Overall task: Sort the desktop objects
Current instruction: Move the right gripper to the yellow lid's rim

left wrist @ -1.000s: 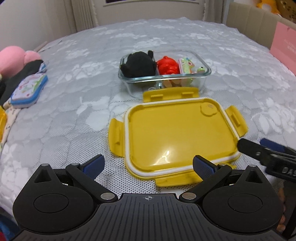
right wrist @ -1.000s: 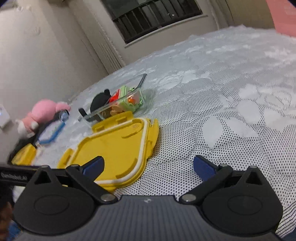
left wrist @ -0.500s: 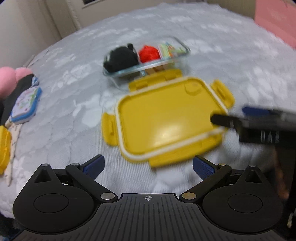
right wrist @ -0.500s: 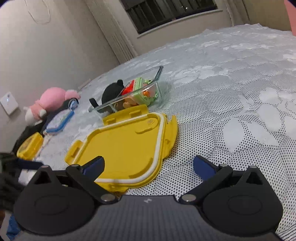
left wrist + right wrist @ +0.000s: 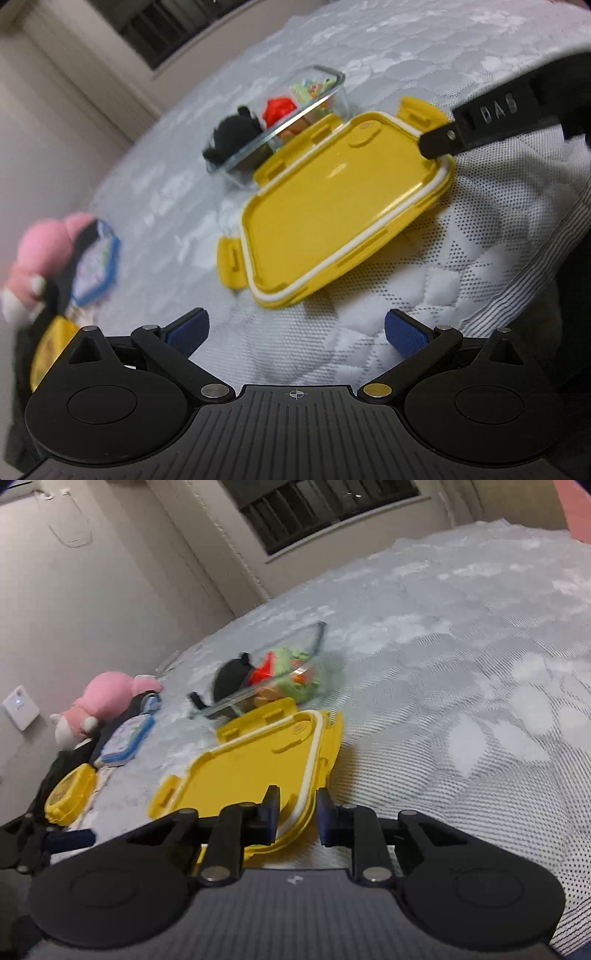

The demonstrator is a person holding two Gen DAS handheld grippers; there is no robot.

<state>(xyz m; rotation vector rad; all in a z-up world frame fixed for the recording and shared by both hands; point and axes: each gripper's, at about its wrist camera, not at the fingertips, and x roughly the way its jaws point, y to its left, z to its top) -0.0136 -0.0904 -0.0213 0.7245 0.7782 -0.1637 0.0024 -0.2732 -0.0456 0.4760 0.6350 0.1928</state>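
Jaws of the right gripper (image 5: pixel 295 814) are clamped on the near rim of the yellow lid (image 5: pixel 258 764), one finger over its top face and one outside the edge; jaws of the left gripper (image 5: pixel 295 330) stand wide apart over bare bedding, holding nothing.

Largest item: the bed (image 5: pixel 461 635), covered in a white quilted, dotted mattress cover, carries everything. The yellow lid (image 5: pixel 332 206) is rectangular, with a white seal strip around its rim and hinged yellow latch flaps on its sides; its gripped end is tilted up off the bed. Just beyond it sits a clear glass container (image 5: pixel 284 122), open, holding a black plush toy (image 5: pixel 231 136), a red toy (image 5: pixel 279 109) and green items that are blurred.

At the bed's left edge, well apart from the lid: a pink plush toy (image 5: pixel 105 698), a blue-edged pouch (image 5: pixel 127 740) and a small yellow case (image 5: pixel 70 792). Nothing lies between lid and container.
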